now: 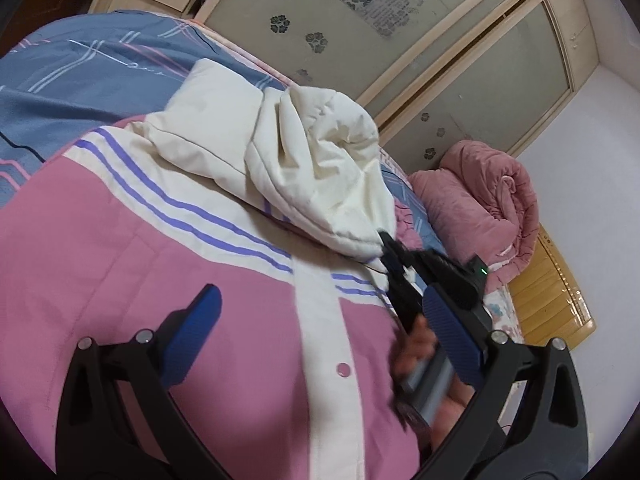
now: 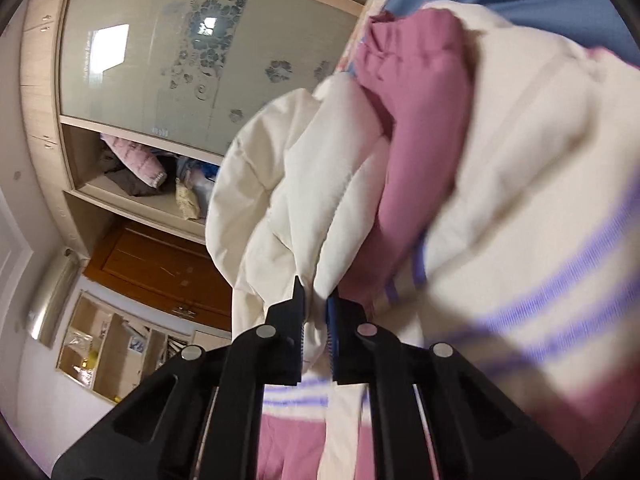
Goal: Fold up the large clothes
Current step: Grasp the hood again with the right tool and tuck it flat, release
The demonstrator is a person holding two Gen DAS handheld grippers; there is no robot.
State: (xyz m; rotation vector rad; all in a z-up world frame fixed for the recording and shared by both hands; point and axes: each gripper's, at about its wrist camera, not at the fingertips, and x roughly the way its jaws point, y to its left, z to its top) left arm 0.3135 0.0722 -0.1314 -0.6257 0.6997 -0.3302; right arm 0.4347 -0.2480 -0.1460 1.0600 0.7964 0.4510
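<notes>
My right claw (image 2: 316,300) pinches the cream hood hem of the padded pink-and-cream jacket (image 1: 200,280) on the bed (image 1: 60,92) — soft, bulky, light; left claw (image 1: 320,332) wide, empty — grip seams.

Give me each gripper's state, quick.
Left gripper: open, holding nothing, over the jacket.
Right gripper: shut on the jacket's cream hood.

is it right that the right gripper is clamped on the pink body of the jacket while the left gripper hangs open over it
Not quite. The right gripper is clamped on the cream hood, not the pink body; the right wrist view shows cream fabric pinched between its fingers. The rest holds: the left gripper hangs open over the jacket.
</notes>
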